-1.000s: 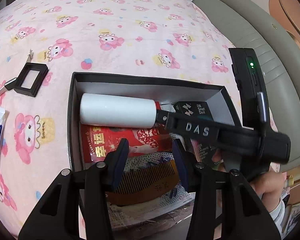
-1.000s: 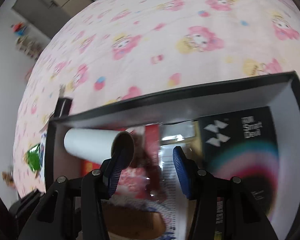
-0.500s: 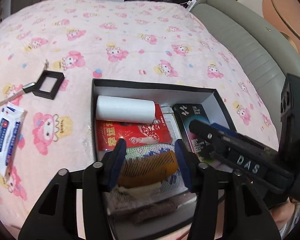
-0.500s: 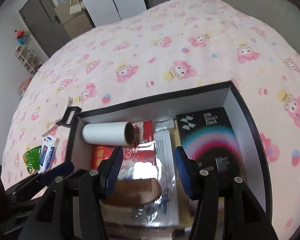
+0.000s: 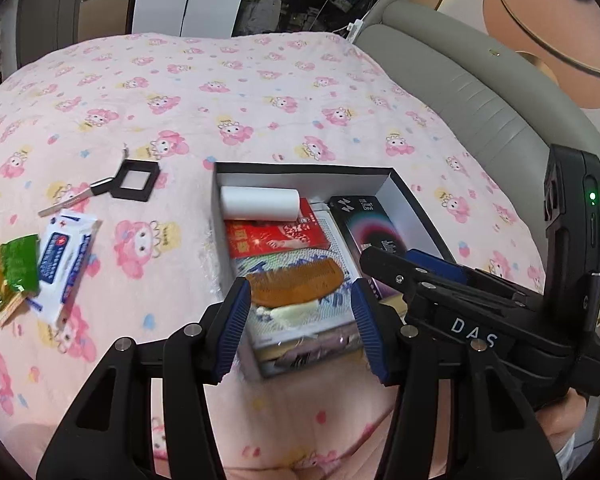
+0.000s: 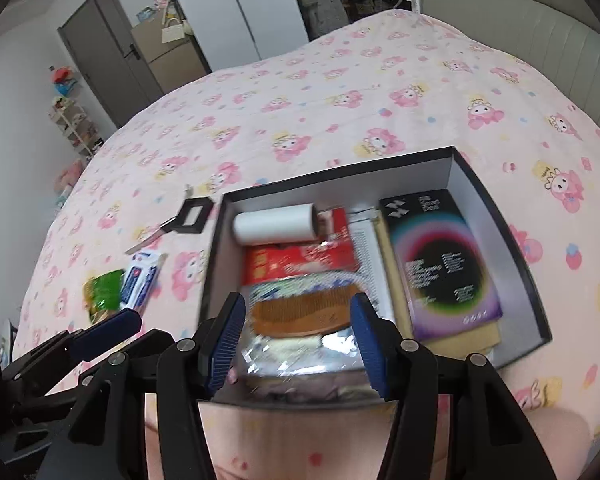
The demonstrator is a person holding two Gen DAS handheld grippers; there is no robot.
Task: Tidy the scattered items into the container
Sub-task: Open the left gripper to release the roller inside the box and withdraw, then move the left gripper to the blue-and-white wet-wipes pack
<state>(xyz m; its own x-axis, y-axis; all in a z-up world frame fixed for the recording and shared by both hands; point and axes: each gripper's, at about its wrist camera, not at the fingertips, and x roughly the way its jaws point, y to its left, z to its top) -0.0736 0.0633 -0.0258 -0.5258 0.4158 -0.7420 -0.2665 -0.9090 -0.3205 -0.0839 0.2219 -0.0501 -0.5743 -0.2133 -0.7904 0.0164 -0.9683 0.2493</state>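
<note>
A pink cartoon-print blanket [image 5: 260, 92] covers the bed. On it sits a black cardboard box [image 6: 500, 216], white inside, holding a dark "Smart Devil" carton [image 6: 440, 264], a white paper roll [image 5: 260, 204], a red printed packet [image 5: 276, 236] and a brown wooden comb [image 5: 296, 286]. At nine o'clock from the box, wipes [image 5: 66, 254], a green sachet [image 5: 16, 268] and a square black-framed magnifier [image 5: 134, 180] lie loose. The left gripper [image 5: 300, 332] and right gripper [image 6: 296, 340] hang above the box, fingers spread, empty.

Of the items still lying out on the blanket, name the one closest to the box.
The black square-framed magnifier, lying just beyond the box at its far left corner. The white wipes packet and green packet lie farther left.
</note>
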